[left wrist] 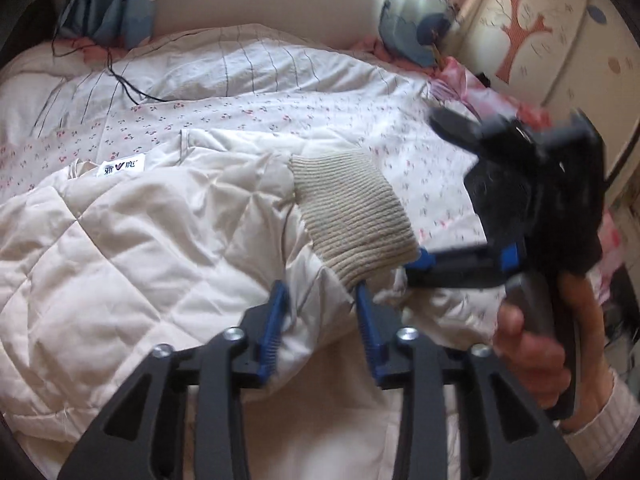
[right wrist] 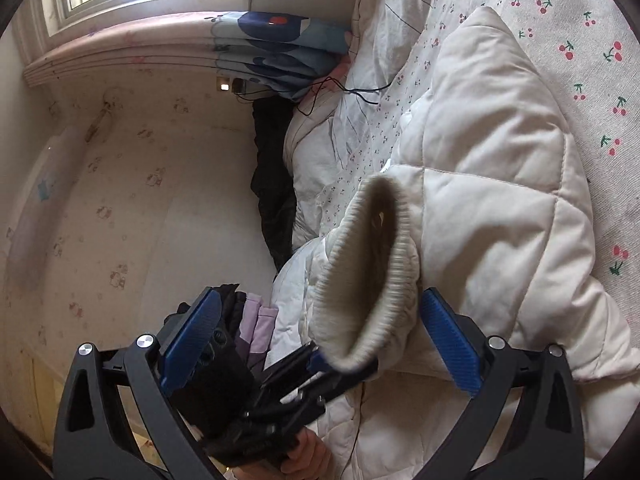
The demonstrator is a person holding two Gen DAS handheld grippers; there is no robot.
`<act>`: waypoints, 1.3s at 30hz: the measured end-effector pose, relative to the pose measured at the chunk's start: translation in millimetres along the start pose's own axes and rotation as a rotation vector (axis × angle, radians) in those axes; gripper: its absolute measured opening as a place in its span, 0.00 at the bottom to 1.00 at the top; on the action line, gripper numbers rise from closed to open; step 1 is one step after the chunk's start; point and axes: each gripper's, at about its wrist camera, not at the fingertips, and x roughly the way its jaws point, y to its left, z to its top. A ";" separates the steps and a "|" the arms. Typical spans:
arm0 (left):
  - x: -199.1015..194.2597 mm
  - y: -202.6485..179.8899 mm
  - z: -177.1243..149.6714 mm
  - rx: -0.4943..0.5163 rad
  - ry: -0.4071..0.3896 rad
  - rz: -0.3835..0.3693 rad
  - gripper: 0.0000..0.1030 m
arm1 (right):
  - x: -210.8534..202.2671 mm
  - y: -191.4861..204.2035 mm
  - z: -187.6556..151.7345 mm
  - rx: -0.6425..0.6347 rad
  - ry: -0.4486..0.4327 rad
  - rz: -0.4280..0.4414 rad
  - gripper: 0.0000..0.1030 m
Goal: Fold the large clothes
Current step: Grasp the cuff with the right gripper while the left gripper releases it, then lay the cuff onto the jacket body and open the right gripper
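A: Left claw half apart, straddling the sleeve just behind the ribbed cuff; no clear pinch on the cloth; right claw spread wide around that same cuff, pads clear of it.

B: Probably best to close one claw on the knit edge of the cuff, not on the puffy quilting; then carry the sleeve low and flat across the quilted cream jacket, toward the neck label; press the padding down on landing, since likely to spring back.

A: Spread on the cherry-print sheet, that jacket; seemingly room enough for the fold.

B: Hard to read in places, though: right claw blurred in the left view; other sleeve and hem out of sight; lower body cut off beneath the claw frame; cannot tell whether zipped or open.

A: Farther off, a black cable trailing over the striped duvet; blue patterned pillows at the headboard; best kept clear of both.
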 end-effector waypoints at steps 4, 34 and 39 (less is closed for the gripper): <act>-11.5 -3.1 -4.4 0.038 0.009 0.038 0.50 | 8.1 -4.9 0.5 0.004 -0.005 -0.019 0.93; -59.3 -7.6 -52.4 0.267 0.039 0.332 0.67 | 15.1 42.6 -12.9 -0.301 -0.081 -0.235 0.13; -122.8 36.3 -36.4 0.088 -0.084 0.327 0.72 | -3.0 90.2 -9.5 -0.415 -0.160 -0.209 0.13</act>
